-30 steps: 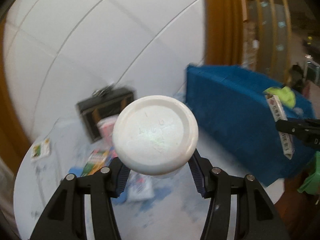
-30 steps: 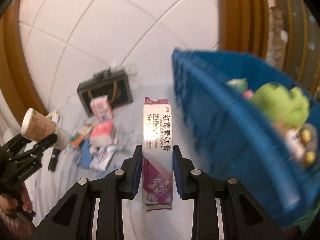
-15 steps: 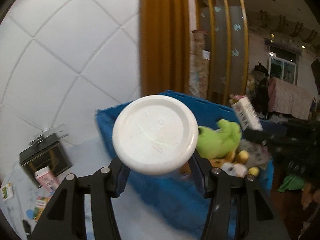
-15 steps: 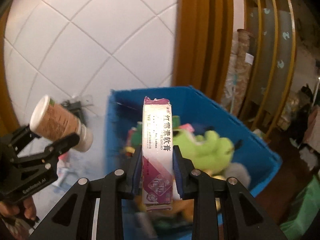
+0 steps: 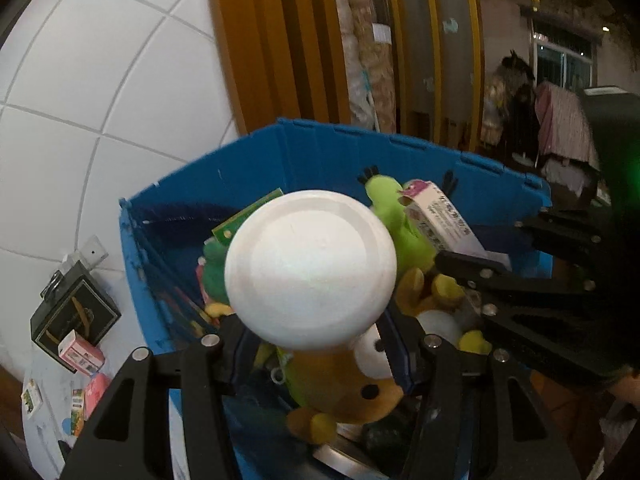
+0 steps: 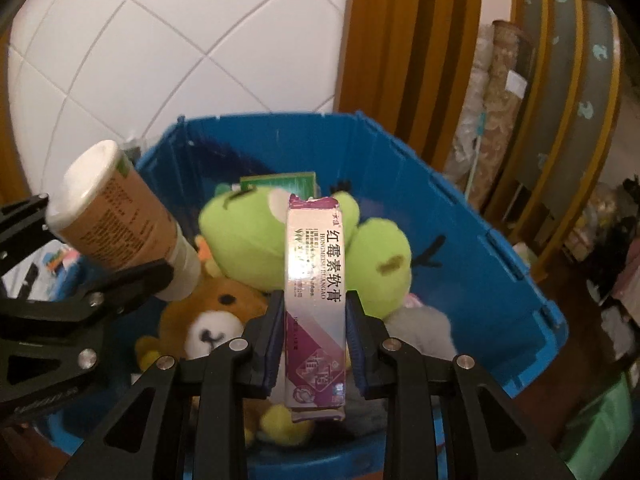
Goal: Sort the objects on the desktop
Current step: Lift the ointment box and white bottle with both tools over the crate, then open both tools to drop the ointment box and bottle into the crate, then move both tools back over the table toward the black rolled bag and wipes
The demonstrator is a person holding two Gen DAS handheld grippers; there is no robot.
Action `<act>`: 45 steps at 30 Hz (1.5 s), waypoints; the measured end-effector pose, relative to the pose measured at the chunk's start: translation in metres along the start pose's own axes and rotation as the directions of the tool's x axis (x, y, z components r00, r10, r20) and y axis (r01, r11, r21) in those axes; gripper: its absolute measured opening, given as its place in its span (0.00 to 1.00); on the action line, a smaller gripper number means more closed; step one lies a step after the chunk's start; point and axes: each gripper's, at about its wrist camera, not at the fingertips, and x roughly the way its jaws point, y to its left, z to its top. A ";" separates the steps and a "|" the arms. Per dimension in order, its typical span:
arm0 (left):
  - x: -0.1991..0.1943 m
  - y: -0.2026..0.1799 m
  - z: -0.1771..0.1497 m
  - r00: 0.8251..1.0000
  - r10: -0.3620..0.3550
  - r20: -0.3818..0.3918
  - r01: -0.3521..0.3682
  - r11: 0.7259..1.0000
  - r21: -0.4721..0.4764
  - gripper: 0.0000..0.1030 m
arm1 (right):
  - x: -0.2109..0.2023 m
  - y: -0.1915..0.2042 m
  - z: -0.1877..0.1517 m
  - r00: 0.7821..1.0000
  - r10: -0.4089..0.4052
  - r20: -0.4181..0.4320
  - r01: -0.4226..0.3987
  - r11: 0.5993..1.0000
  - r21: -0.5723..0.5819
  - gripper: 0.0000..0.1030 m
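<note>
Left gripper (image 5: 312,340) clamps white-capped bottle (image 6: 120,220), angled down over blue bin (image 6: 480,264) | right gripper (image 6: 314,336) pinches ointment box (image 6: 314,280) upright above bin (reads "HONGMEISU RUANGAO") | inside bin: green frog plush (image 6: 248,236), brown bear plush (image 6: 212,320) | beyond bin: white tiled wall (image 6: 200,40)

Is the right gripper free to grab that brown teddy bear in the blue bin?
Probably not: the right gripper is shut on the ointment box. The bear lies uncovered in the bin.
</note>
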 end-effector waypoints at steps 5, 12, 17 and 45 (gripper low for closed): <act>-0.004 -0.008 -0.004 0.999 0.027 -0.030 -0.027 1.000 -0.001 0.52 | 0.017 -0.009 -0.012 0.998 0.003 -0.057 -0.004 1.000 -0.014 0.27; -0.006 -0.012 -0.003 0.995 0.095 -0.017 -0.094 0.996 0.007 0.73 | 0.023 -0.020 -0.022 0.997 0.004 -0.082 -0.006 1.000 -0.018 0.29; -0.008 -0.006 -0.003 0.996 0.084 0.001 -0.084 0.996 -0.014 0.75 | 0.017 -0.025 -0.023 0.998 0.003 -0.068 -0.004 1.000 -0.023 0.61; -0.088 0.061 -0.051 0.964 0.223 0.145 -0.180 0.948 -0.261 0.76 | -0.041 0.021 -0.008 0.986 0.122 0.112 -0.115 0.991 -0.066 1.00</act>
